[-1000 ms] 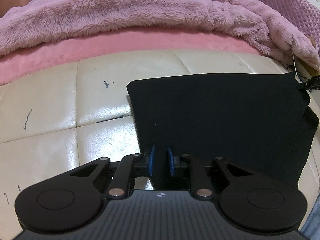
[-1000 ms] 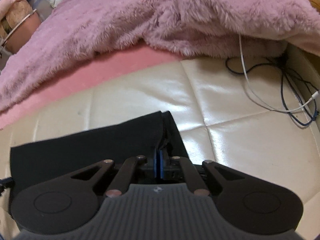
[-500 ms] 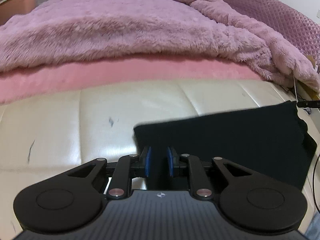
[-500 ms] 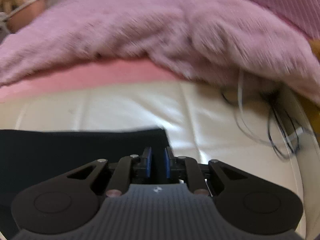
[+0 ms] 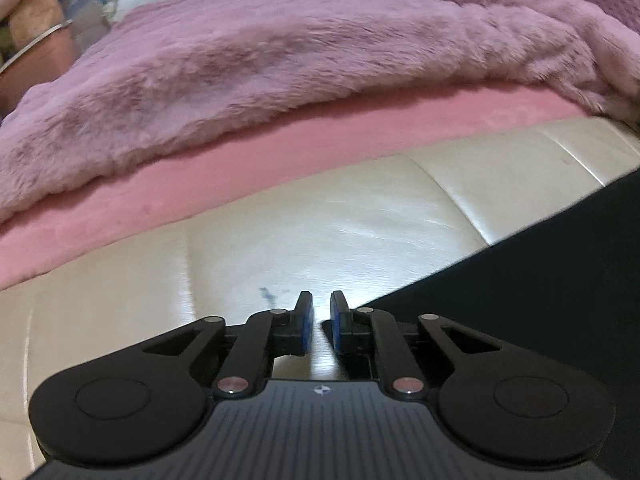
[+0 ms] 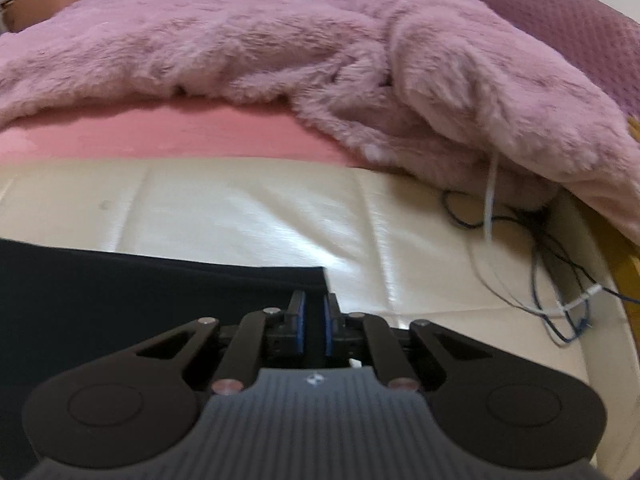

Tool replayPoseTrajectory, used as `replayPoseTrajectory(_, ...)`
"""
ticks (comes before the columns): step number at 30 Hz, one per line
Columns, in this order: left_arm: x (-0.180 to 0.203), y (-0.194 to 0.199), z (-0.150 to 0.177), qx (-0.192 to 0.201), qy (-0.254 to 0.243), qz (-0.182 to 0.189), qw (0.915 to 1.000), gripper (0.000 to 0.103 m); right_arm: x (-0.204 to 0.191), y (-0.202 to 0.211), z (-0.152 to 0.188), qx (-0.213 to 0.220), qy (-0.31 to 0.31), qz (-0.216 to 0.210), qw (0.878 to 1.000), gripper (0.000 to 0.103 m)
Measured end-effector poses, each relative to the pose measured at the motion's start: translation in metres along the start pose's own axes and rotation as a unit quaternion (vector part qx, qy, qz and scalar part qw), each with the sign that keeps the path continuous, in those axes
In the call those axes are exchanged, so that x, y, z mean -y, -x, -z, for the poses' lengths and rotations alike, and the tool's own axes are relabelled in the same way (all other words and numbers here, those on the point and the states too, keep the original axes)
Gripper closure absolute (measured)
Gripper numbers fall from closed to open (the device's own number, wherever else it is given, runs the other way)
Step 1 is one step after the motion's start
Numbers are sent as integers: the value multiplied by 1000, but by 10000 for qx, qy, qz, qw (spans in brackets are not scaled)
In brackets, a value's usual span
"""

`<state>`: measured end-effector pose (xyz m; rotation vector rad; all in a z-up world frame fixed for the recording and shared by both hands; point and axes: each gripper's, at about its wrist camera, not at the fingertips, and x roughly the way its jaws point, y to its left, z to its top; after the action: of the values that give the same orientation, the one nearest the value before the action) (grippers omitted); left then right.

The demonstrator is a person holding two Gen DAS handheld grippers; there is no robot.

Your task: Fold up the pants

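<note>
The black pants [image 5: 540, 280] lie flat and folded on a cream leather surface [image 5: 320, 220], filling the right side of the left wrist view. My left gripper [image 5: 321, 304] hovers just off their left corner. Its jaws are closing and only bare leather shows between them. In the right wrist view the pants [image 6: 140, 288] spread across the lower left. My right gripper [image 6: 315, 300] hangs over their far right corner. Its jaws are closing to a narrow gap, and the cloth seen through it lies flat below, not pinched.
A fluffy purple blanket [image 5: 280, 60] and a pink sheet [image 5: 360, 128] run along the far side. Tangled white and dark cables [image 6: 540, 272] lie on the leather at the right. A small blue mark [image 5: 266, 294] sits left of the left fingers.
My left gripper slid left off the pants and now has bare leather under it. My right gripper let go of the raised pants edge, which now lies flat, and its gap has narrowed again.
</note>
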<state>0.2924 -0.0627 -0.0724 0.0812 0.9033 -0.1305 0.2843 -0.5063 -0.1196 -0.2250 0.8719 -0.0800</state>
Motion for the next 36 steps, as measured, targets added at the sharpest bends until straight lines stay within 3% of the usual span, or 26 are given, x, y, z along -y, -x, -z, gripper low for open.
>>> replayPoseTrajectory(4,-7,26,11,5,141,161,9998,89,8,15,5,-40,-151,394,9991,98)
replayPoseTrajectory(8,-20,53,38,-173,909,659,9935,83,7,50,20,186,-593,160,9979,96)
replayPoseTrajectory(11,-33,67,66,-285,1767,1223,9762,71,-6,79,38,304,-823,-198,9959,96)
replayPoseTrajectory(13,-40,74,86,-379,2274,1613,9596,63,-20,93,50,333,-884,-467,9944,95)
replayPoseTrajectory(16,-43,74,109,-537,2755,1848,9418,62,-43,113,70,361,-1055,-915,9895,93)
replayPoseTrajectory(18,-40,76,120,-618,2860,1947,9362,62,-64,123,81,357,-1100,-1169,9864,93)
replayPoseTrajectory(20,-33,80,126,-608,2698,1956,9409,62,-90,132,94,351,-994,-1288,9861,92)
replayPoseTrajectory(24,-13,88,130,-655,2148,1662,9602,62,-140,147,118,293,-832,-1554,9839,89)
replayPoseTrajectory(30,14,101,139,-538,1214,1261,9831,58,-188,161,146,95,-574,-1451,9877,89)
replayPoseTrajectory(34,21,100,141,-580,988,1140,9869,57,-207,173,160,-45,-318,-1151,9928,62)
replayPoseTrajectory(36,21,98,141,-630,1069,1147,9856,58,-210,176,167,-147,-345,-1138,9928,62)
